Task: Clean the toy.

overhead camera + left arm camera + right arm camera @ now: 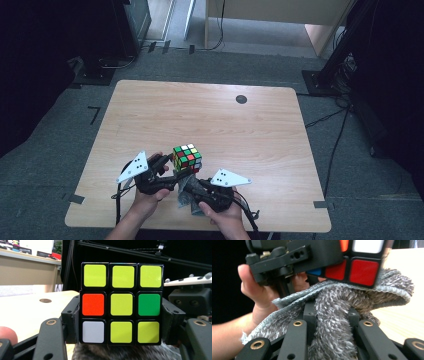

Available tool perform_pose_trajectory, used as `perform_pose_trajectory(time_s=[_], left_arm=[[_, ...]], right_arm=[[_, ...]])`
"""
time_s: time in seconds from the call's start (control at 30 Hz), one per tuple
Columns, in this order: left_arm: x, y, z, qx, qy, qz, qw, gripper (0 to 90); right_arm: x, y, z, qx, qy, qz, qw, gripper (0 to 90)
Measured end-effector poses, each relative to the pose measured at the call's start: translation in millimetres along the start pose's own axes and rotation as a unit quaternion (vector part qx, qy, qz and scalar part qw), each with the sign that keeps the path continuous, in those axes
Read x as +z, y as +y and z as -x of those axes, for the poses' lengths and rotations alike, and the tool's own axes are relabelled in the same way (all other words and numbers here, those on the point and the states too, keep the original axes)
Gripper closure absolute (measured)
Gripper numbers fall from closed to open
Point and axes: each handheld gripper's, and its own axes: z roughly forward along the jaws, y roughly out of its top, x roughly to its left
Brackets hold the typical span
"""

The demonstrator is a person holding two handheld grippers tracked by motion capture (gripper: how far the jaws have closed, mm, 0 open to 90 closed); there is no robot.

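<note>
Now | left tongs grip cube | right tongs clamp cloth | wooden table

Cube's upper part beyond the frame's top edge; cloth-covered right gripper fingertips.

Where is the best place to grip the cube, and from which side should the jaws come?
Grip the cube on two opposite flat faces, at the middle layer, coming level from the sides. The left gripper does so now; flat parallel faces suit the pads, and the underside stays free for the cloth.
</note>
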Motion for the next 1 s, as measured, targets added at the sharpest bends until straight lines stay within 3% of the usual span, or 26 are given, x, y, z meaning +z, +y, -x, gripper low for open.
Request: perform_pose_trajectory(time_s=[0.07, 0.1, 0.13, 0.2, 0.23, 0.3, 0.33, 0.4, 0.5, 0.53, 0.63, 0.77, 0.9, 0.97, 1.0], left_arm=[[-2.3, 1.7, -1.2, 0.014, 0.013, -0.004, 0.9998, 34.3], [-3.7, 2.0, -1.9, 0.028, 0.023, -0.011, 0.9993, 34.3], [-4.0, 1.2, -1.8, 0.042, 0.033, -0.020, 0.9984, 34.3], [-3.0, -1.8, -0.6, 0.076, 0.049, -0.042, 0.9950, 34.3], [-2.1, -3.2, 0.2, 0.087, 0.053, -0.050, 0.9935, 34.3], [0.9, -6.3, 2.6, 0.110, 0.057, -0.069, 0.9898, 34.3], [3.0, -8.0, 3.9, 0.117, 0.057, -0.076, 0.9886, 34.3], [5.2, -9.8, 5.3, 0.122, 0.054, -0.083, 0.9876, 34.3], [6.5, -10.5, 6.5, 0.125, 0.050, -0.086, 0.9872, 34.3], [6.4, -10.3, 6.4, 0.124, 0.050, -0.085, 0.9873, 34.3], [4.7, -9.5, 3.3, 0.117, 0.053, -0.084, 0.9881, 34.3], [3.0, -9.9, -0.9, 0.107, 0.066, -0.087, 0.9882, 34.3], [1.3, -9.9, -3.9, 0.101, 0.067, -0.088, 0.9887, 34.2], [0.8, -9.6, -4.9, 0.099, 0.067, -0.088, 0.9890, 34.3], [0.6, -9.7, -5.3, 0.099, 0.067, -0.087, 0.9890, 34.3]], right_arm=[[-0.5, 0.6, 6.0, -0.002, -0.019, -0.018, 0.9997, 71.0], [-1.9, 0.2, 11.0, -0.005, -0.048, -0.027, 0.9985, 70.9], [-4.9, -0.7, 18.8, -0.006, -0.089, -0.036, 0.9953, 70.7], [-11.2, -1.6, 32.8, 0.007, -0.136, -0.040, 0.9899, 70.4], [-16.0, -2.2, 42.2, 0.010, -0.167, -0.041, 0.9850, 70.3], [-22.8, -3.2, 55.4, 0.009, -0.208, -0.043, 0.9771, 70.1], [-24.9, -3.6, 59.7, 0.011, -0.216, -0.043, 0.9754, 69.8], [-28.3, -4.4, 67.3, -0.001, -0.246, -0.052, 0.9680, 69.2], [-29.3, -7.4, 75.2, -0.042, -0.308, -0.084, 0.9465, 68.4], [-30.8, -8.7, 79.2, -0.040, -0.319, -0.089, 0.9425, 68.3], [-33.2, -11.1, 86.0, -0.043, -0.336, -0.102, 0.9355, 68.3], [-30.9, -15.2, 92.6, -0.047, -0.338, -0.132, 0.9307, 64.0], [-25.4, -20.0, 95.6, -0.050, -0.347, -0.149, 0.9244, 47.9], [-24.7, -19.5, 96.2, -0.048, -0.339, -0.155, 0.9266, 44.6], [-25.5, -18.2, 95.3, -0.047, -0.329, -0.154, 0.9306, 42.4]])
